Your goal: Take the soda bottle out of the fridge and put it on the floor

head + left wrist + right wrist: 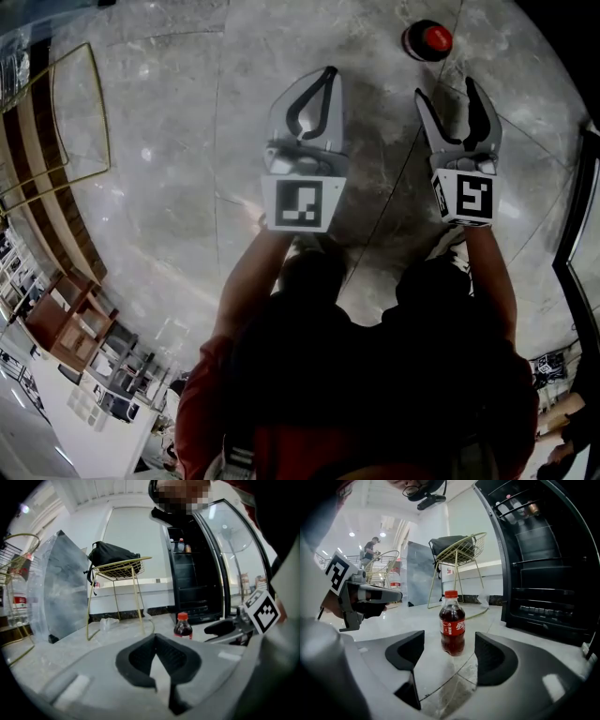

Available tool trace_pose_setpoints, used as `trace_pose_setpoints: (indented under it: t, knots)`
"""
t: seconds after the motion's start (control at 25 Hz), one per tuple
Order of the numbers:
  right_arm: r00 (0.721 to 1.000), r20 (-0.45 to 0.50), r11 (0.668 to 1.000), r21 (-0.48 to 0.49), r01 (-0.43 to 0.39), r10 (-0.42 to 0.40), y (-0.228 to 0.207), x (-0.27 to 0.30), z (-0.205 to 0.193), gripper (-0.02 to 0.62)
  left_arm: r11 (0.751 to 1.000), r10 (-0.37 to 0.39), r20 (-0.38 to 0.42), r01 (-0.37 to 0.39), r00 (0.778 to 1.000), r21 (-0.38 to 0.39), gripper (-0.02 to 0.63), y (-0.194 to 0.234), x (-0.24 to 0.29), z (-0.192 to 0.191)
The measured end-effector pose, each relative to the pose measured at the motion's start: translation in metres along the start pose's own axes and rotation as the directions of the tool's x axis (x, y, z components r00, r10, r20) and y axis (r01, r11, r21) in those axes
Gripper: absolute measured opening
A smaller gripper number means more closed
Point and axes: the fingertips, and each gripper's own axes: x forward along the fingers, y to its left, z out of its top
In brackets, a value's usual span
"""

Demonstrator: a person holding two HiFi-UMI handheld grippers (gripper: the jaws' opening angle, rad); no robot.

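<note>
The soda bottle (452,625), dark cola with a red cap and red label, stands upright on the pale marble floor (393,620), free of both grippers. My right gripper (450,641) is open, its jaws wide apart just short of the bottle. From the head view the bottle (427,39) shows as a red cap just beyond my right gripper (452,94). My left gripper (323,80) is shut and empty, held to the left. In the left gripper view the bottle (183,626) stands beyond the shut left gripper (155,638), in front of the fridge (194,578).
The black fridge (543,564) stands open at the right, its glass door (234,555) swung out. A gold wire chair (457,550) holding a black bag (112,555) stands behind the bottle. A grey stone slab (58,588) leans at the left.
</note>
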Motion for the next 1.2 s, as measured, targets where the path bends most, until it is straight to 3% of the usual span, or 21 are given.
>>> trace_pose_setpoints:
  t: [0.24,0.84,1.2]
  knots:
    - [0.999,-0.029,0.995,0.101,0.024,-0.021,-0.001,-0.011,-0.008,0.321,1.000,-0.007,-0.019,0.007,1.000,-0.012,0.000,-0.005,-0.004,-0.009]
    - [0.998,-0.012,0.995,0.075,0.066,-0.065,-0.009,-0.013,0.001,0.318,1.000,-0.022,-0.029,0.022,0.999,-0.003,0.000,-0.007,-0.004,-0.009]
    - [0.995,-0.061,0.996,0.021,0.083,-0.081,-0.010,-0.011,-0.001,0.152,1.000,-0.026,-0.034,0.026,0.999,0.006,0.000,-0.005,-0.004,-0.011]
